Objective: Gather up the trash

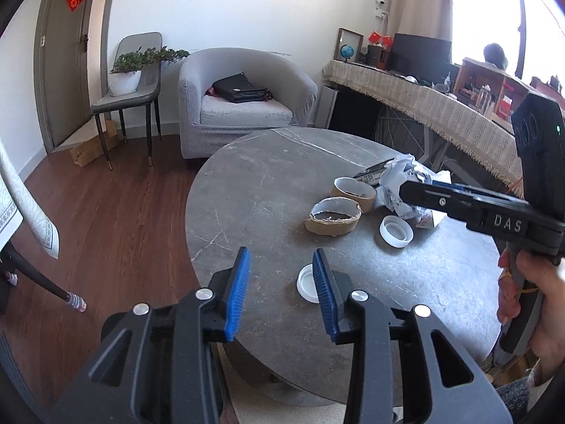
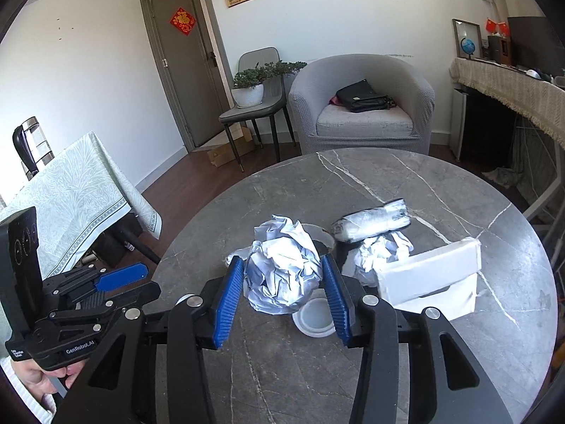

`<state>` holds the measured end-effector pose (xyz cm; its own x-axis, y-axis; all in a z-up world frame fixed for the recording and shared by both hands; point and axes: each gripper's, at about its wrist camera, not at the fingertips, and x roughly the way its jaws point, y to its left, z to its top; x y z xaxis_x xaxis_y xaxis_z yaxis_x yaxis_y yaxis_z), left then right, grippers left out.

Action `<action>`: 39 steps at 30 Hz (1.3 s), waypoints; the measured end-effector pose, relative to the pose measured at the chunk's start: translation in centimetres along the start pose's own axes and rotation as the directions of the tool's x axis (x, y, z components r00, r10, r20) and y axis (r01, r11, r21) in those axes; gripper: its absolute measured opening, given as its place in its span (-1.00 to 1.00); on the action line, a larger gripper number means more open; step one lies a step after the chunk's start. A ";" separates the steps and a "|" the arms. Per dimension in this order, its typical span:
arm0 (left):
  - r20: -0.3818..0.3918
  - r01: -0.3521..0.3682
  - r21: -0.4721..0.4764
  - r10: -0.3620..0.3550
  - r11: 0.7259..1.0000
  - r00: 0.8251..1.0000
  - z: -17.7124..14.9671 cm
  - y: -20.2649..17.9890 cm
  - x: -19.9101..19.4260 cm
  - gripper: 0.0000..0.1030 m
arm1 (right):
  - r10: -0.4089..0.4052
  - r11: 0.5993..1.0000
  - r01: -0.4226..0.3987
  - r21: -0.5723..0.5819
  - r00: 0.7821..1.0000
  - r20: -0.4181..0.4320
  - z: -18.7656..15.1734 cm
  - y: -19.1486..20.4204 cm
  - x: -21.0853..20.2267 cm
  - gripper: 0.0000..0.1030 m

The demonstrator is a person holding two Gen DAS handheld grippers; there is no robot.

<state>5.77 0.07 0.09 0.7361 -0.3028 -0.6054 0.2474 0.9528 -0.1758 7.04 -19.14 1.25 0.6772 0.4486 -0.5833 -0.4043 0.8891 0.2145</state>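
My right gripper (image 2: 282, 275) is shut on a big crumpled paper ball (image 2: 282, 268), its blue pads pressed on both sides; the ball also shows in the left wrist view (image 1: 402, 187). My left gripper (image 1: 280, 275) is open and empty above the near edge of the round grey marble table (image 1: 254, 190). A white lid (image 1: 307, 282) lies beside its right finger. Two cardboard tape rings (image 1: 333, 217) (image 1: 355, 194) and another white lid (image 1: 396, 231) lie near the ball. A second paper ball (image 2: 381, 252), a wrapped roll (image 2: 370, 222) and a white box (image 2: 429, 275) lie to the right.
A grey armchair (image 1: 247, 102) with a black bag stands behind the table. A chair with a potted plant (image 1: 129, 74) is to its left. A cloth-covered table (image 2: 67, 194) is on the left. A long covered counter (image 1: 423, 102) runs along the right.
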 end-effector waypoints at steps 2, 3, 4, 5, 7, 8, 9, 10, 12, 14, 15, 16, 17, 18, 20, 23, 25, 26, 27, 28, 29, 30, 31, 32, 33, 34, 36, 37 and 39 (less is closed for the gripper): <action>0.003 0.005 -0.024 -0.005 1.000 1.000 0.1 0.9 -0.3 -0.27 | 0.014 1.000 -0.014 -0.017 1.000 -0.009 0.1 0.8 0.4 -0.11; 0.000 0.001 -0.026 -0.001 1.000 1.000 0.0 1.2 -0.4 -0.31 | 0.021 0.999 -0.021 -0.027 1.000 -0.013 0.1 1.3 0.6 -0.11; -0.002 -0.008 -0.027 0.008 1.000 1.000 -0.1 1.4 -0.5 -0.31 | 0.025 0.999 -0.026 -0.035 1.000 -0.014 0.2 1.7 0.8 -0.11; -0.006 -0.021 -0.024 0.021 0.999 1.000 -0.1 1.7 -0.6 -0.31 | 0.034 0.998 -0.035 -0.044 0.999 -0.017 0.3 2.1 0.9 -0.11; -0.008 -0.041 -0.018 0.041 0.999 0.999 -0.2 2.2 -0.7 -0.31 | 0.049 0.997 -0.050 -0.055 0.999 -0.019 0.5 3.0 1.2 -0.11; -0.007 -0.051 -0.013 0.051 0.999 0.999 -0.3 2.5 -0.9 -0.31 | 0.059 0.996 -0.060 -0.062 0.998 -0.022 0.6 3.4 1.3 -0.11; -0.005 -0.061 -0.009 0.061 0.998 0.998 -0.3 2.7 -1.0 -0.31 | 0.069 0.995 -0.071 -0.070 0.997 -0.024 0.7 4.0 1.5 -0.11; -0.005 -0.068 -0.006 0.068 0.998 0.998 -0.4 3.1 -1.1 -0.31 | 0.076 0.994 -0.078 -0.077 0.997 -0.026 0.7 4.5 1.7 -0.11; -0.004 -0.082 -0.005 0.082 0.997 0.997 -0.6 3.7 -1.4 -0.31 | 0.099 0.991 -0.101 -0.090 0.995 -0.034 0.9 5.8 2.2 -0.11; -0.004 -0.089 -0.007 0.089 0.996 0.996 -0.7 4.6 -1.8 -0.31 | 0.117 0.988 -0.120 -0.102 0.992 -0.040 0.9 6.9 2.6 -0.11; -0.005 -0.091 -0.009 0.091 0.996 0.996 -0.7 5.0 -2.0 -0.31 | 0.127 0.985 -0.132 -0.109 0.991 -0.047 1.0 7.6 2.9 -0.11; -0.003 -0.098 -0.017 0.098 0.995 0.995 -0.8 5.5 -2.3 -0.31 | 0.138 0.983 -0.143 -0.114 0.989 -0.051 1.1 8.1 3.2 -0.11; 0.001 -0.111 -0.026 0.111 0.993 0.994 -0.9 6.0 -2.5 -0.31 | 0.150 0.981 -0.156 -0.115 0.987 -0.055 1.2 8.5 3.5 -0.11; 0.002 -0.126 -0.028 0.126 0.992 0.992 -0.9 6.5 -2.7 -0.31 | 0.164 0.979 -0.171 -0.116 0.985 -0.061 1.3 9.1 3.9 -0.11; -0.005 -0.154 -0.021 0.154 0.988 0.988 -1.2 7.6 -3.0 -0.38 | 0.184 0.974 -0.192 -0.119 0.980 -0.070 1.4 10.1 4.4 -0.11; -0.030 -0.173 -0.041 0.171 0.984 0.985 -2.0 9.5 -3.4 -0.38 | 0.209 0.967 -0.219 -0.128 0.974 -0.087 1.5 11.8 5.6 -0.10; -0.050 -0.171 -0.051 0.169 0.984 0.984 -2.5 10.7 -3.6 -0.38 | 0.224 0.962 -0.237 -0.138 0.969 -0.100 1.5 13.1 6.4 -0.11; -0.059 -0.172 -0.054 0.168 0.984 0.984 -2.7 11.3 -3.6 -0.38 | 0.233 0.958 -0.247 -0.145 0.967 -0.108 1.5 13.6 6.8 -0.11; -0.070 -0.176 -0.057 0.172 0.983 0.983 -3.0 11.8 -3.6 -0.42 | 0.238 0.955 -0.254 -0.151 0.964 -0.115 1.5 14.3 7.2 -0.11; -0.084 -0.177 -0.062 0.171 0.982 0.982 -3.3 12.4 -3.5 -0.44 | 0.241 0.953 -0.258 -0.158 0.963 -0.123 1.4 14.8 7.6 -0.11; -0.098 -0.178 -0.067 0.171 0.982 0.980 -3.7 12.9 -3.5 -0.49 | 0.246 0.950 -0.266 -0.162 0.960 -0.134 1.3 15.4 8.1 -0.11; -0.112 -0.180 -0.074 0.172 0.981 0.979 -4.1 13.4 -3.4 -0.51 | 0.250 0.948 -0.272 -0.165 0.958 -0.143 1.2 15.9 8.4 -0.11; -0.125 -0.179 -0.081 0.168 0.980 0.978 -4.3 14.0 -3.3 -0.52 | 0.252 0.946 -0.277 -0.169 0.955 -0.153 1.1 16.4 8.8 -0.11; -0.138 -0.176 -0.088 0.163 0.980 0.977 -4.7 14.4 -3.2 -0.54 | 0.255 0.944 -0.282 -0.172 0.953 -0.163 0.9 16.9 9.3 -0.11; -0.150 -0.176 -0.093 0.161 0.980 0.976 -5.0 14.9 -3.1 -0.56 | 0.258 0.942 -0.288 -0.174 0.951 -0.172 0.8 17.3 9.7 -0.11; -0.161 -0.179 -0.096 0.162 0.979 0.973 -5.4 15.3 -3.0 -0.56 | 0.262 0.940 -0.293 -0.175 0.948 -0.178 0.7 17.6 9.9 -0.11; -0.187 -0.191 -0.093 0.171 0.977 0.967 -6.1 16.1 -2.7 -0.57 | 0.267 0.936 -0.302 -0.179 0.944 -0.192 0.5 18.3 10.6 -0.11; -0.199 -0.197 -0.093 0.176 0.976 0.964 -6.5 16.5 -2.5 -0.59 | 0.269 0.935 -0.305 -0.179 0.942 -0.200 0.4 18.7 10.9 -0.11; -0.223 -0.203 -0.101 0.177 0.974 0.959 -7.1 17.4 -2.2 -0.60 | 0.271 0.933 -0.311 -0.180 0.939 -0.213 0.3 19.3 11.5 -0.11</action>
<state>3.96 17.46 -7.13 0.6091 -0.1174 -0.7843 0.0276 0.9915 -0.1270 7.21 3.20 -1.11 0.3949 0.6431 -0.6561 -0.6986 0.6740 0.2401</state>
